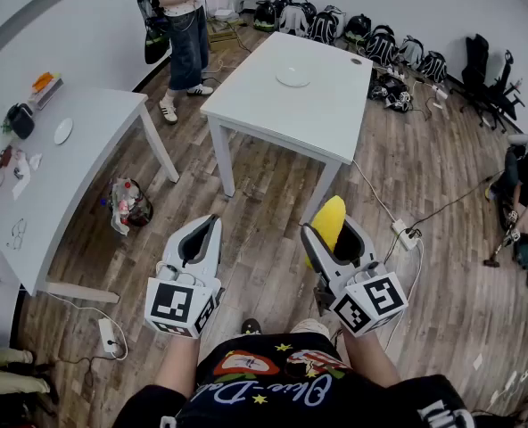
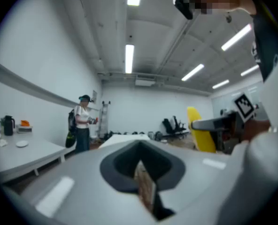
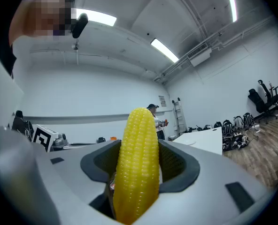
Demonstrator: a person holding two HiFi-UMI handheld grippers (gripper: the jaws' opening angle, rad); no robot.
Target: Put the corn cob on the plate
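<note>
A yellow corn cob (image 1: 328,220) stands upright between the jaws of my right gripper (image 1: 333,230), which is shut on it and held level in the air over the wooden floor. In the right gripper view the corn cob (image 3: 138,159) fills the middle of the jaws. My left gripper (image 1: 210,226) hovers beside it to the left, shut with nothing in it. From the left gripper view the corn cob (image 2: 198,130) shows off to the right. A white plate (image 1: 292,77) lies on the white table (image 1: 273,105) farther ahead.
A person (image 1: 185,25) stands beyond the white table. A grey table (image 1: 77,176) with small items is at the left, a bag (image 1: 127,203) at its foot. Backpacks (image 1: 353,29) line the far wall. A power strip (image 1: 405,234) with cables lies on the floor.
</note>
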